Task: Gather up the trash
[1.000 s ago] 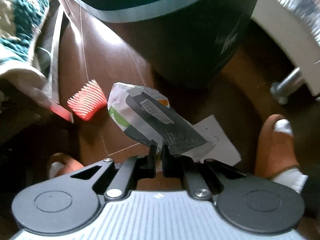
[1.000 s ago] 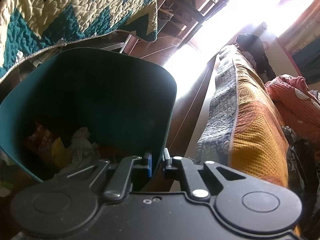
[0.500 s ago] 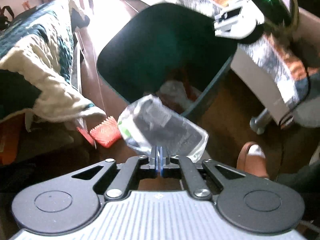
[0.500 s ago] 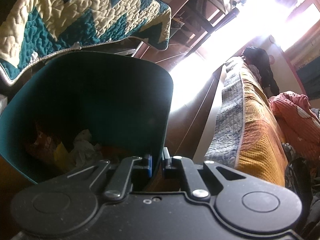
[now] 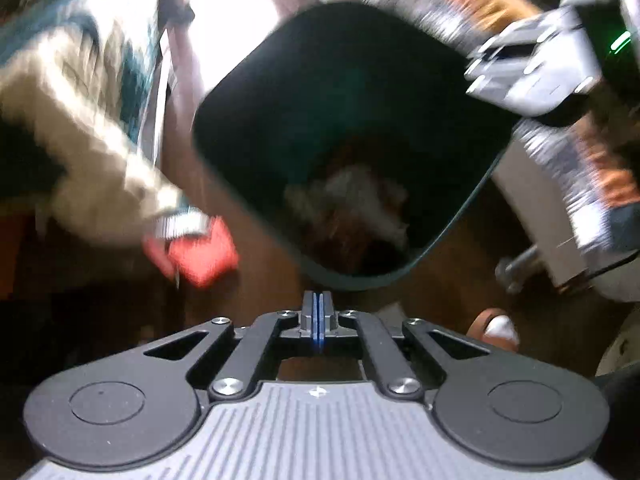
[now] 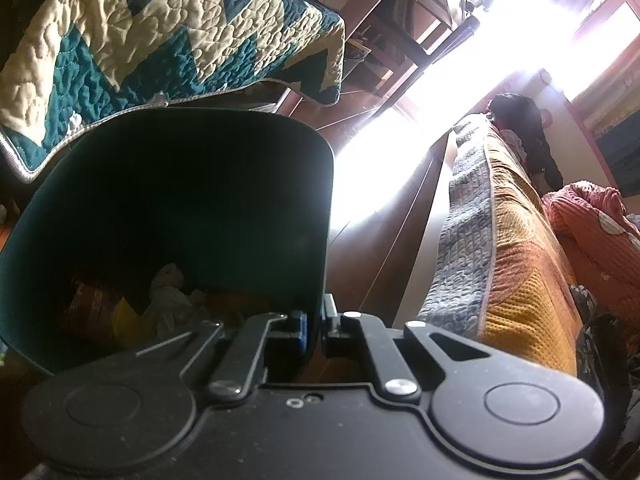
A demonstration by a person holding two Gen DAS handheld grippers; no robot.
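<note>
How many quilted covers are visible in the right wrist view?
2. The teal and cream zigzag quilt hangs at upper left above the bin; the grey and orange quilt drapes along the right. Others may lie out of frame.

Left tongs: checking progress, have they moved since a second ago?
Yes. The left tongs have risen; the bin now shows its open mouth from above.

Left black two-finger gripper: blue-edged pads pressed flat together, nothing between them, pointing steeply downward.
Right black two-finger gripper: jaws clamped on a thin dark-green plastic bin wall, angled downward.
</note>
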